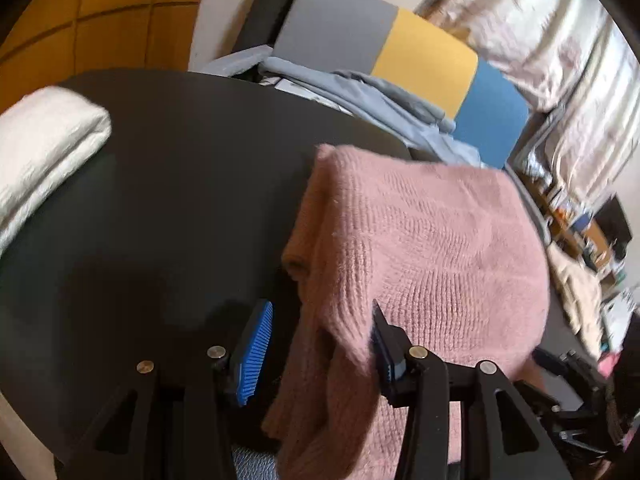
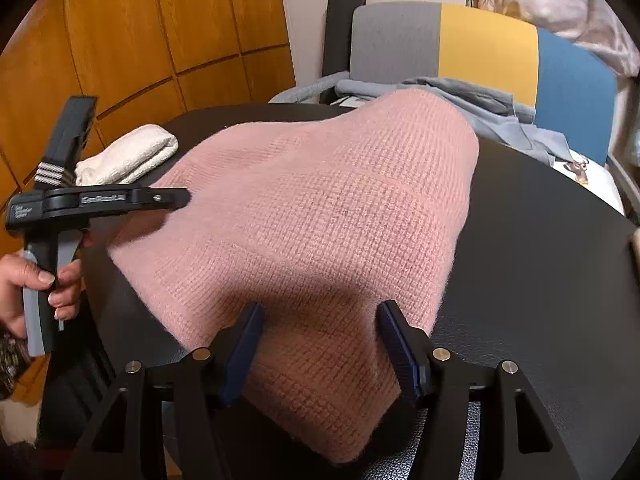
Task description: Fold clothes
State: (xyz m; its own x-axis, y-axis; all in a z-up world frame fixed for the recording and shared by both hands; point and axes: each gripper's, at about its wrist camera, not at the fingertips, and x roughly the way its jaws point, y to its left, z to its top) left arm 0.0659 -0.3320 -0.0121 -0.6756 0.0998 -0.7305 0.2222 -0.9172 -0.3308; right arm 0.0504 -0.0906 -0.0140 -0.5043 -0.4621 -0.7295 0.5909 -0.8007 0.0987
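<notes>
I count one pink knit sweater (image 2: 320, 216) lying on the black round worktop (image 2: 540, 260), its near edge hanging over the rim toward me. My left gripper (image 1: 320, 340) and right gripper (image 2: 320, 344) each have jaws spread wide, sweater fabric between them but not clamped. Beyond lie one folded white towel (image 2: 128, 156) and one chair (image 2: 480, 44) holding grey-blue clothes (image 2: 480, 104).

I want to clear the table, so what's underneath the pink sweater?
The pink knitted sweater lies on the round black table, whose bare top shows around it. Anything beneath the knit is covered and cannot be seen.
</notes>
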